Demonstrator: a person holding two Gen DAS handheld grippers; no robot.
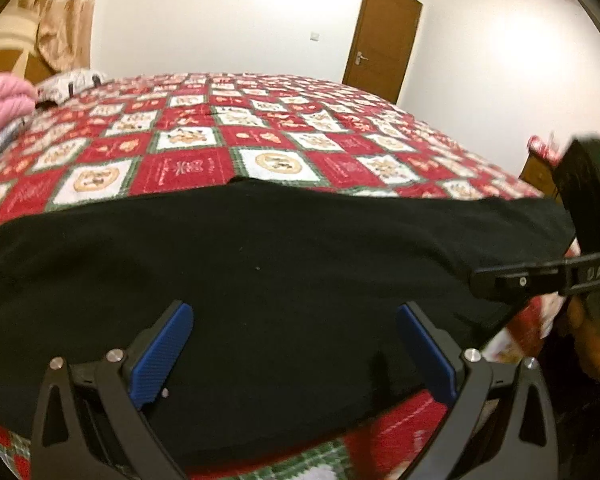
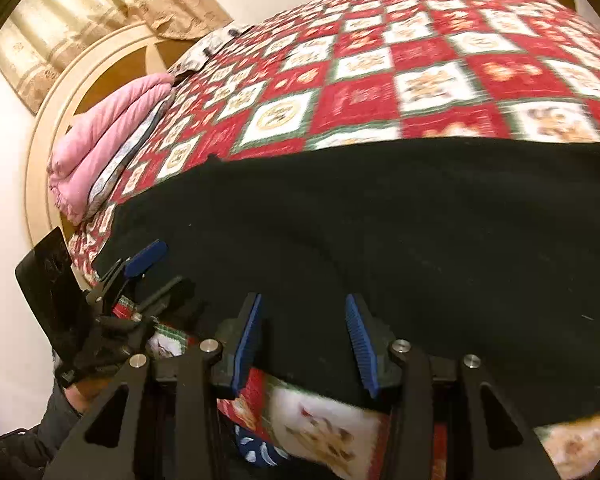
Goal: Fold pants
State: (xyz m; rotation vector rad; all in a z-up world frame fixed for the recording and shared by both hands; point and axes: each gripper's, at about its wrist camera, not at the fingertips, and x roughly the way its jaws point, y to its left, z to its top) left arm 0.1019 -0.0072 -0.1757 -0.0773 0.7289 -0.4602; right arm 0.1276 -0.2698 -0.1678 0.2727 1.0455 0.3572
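Observation:
Black pants (image 1: 260, 248) (image 2: 380, 220) lie spread flat across the near side of a bed covered with a red and white patchwork quilt (image 1: 220, 128) (image 2: 420, 60). My left gripper (image 1: 294, 312) stands wide open over the pants' near edge, with nothing pinched between its blue pads (image 1: 164, 356). It also shows in the right wrist view as the left gripper (image 2: 156, 276) at the pants' left end. My right gripper (image 2: 303, 300) is open above the near hem, its pads (image 2: 248, 340) apart and not pressing the cloth. The right gripper (image 1: 480, 280) reaches in at the pants' right end.
A folded pink blanket (image 1: 0, 100) (image 2: 100, 140) lies by the round headboard (image 2: 48, 120) at the left. A brown door (image 1: 384, 36) stands in the far wall. A low wooden cabinet (image 1: 540, 168) sits beyond the bed's right side. The quilt hangs over the near bed edge (image 2: 320, 428).

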